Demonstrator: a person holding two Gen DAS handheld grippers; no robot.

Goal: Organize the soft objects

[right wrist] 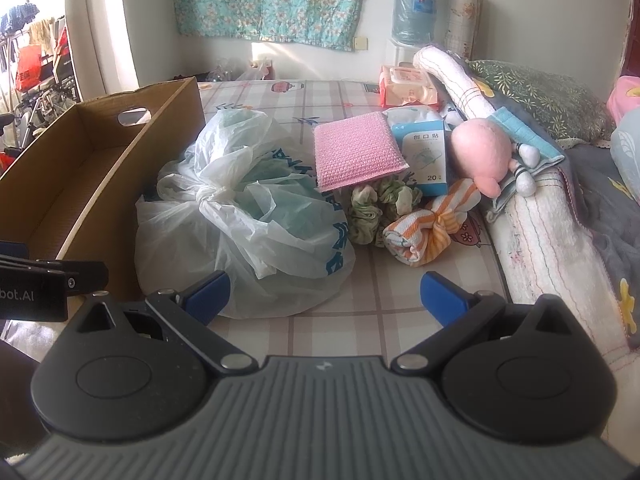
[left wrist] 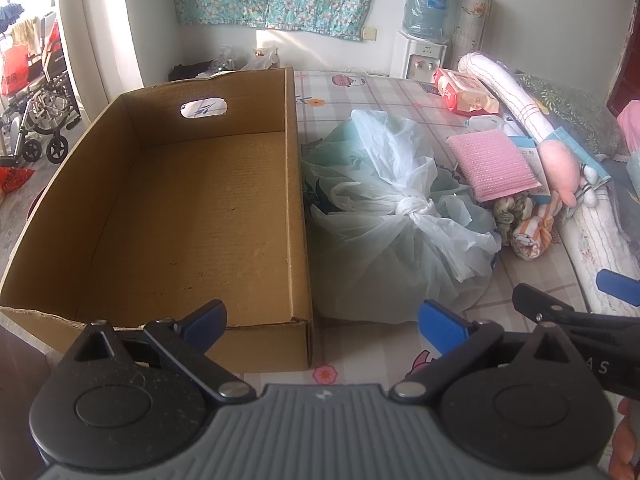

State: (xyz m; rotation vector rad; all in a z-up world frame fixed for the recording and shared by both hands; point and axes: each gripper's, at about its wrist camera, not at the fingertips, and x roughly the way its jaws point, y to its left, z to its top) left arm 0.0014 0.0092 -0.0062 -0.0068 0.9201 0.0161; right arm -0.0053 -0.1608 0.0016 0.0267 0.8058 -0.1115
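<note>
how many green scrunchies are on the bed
2, side by side below the pink knitted pad: left scrunchie beside the plastic bag, right scrunchie above the striped cloth. More could be hidden underneath.

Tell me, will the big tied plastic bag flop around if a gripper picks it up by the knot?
Probably. The plastic bag looks thin and crinkly, so it should sag below the knot. It bulges with something soft-looking, likely light for its size. The film may slip between the fingers.
</note>
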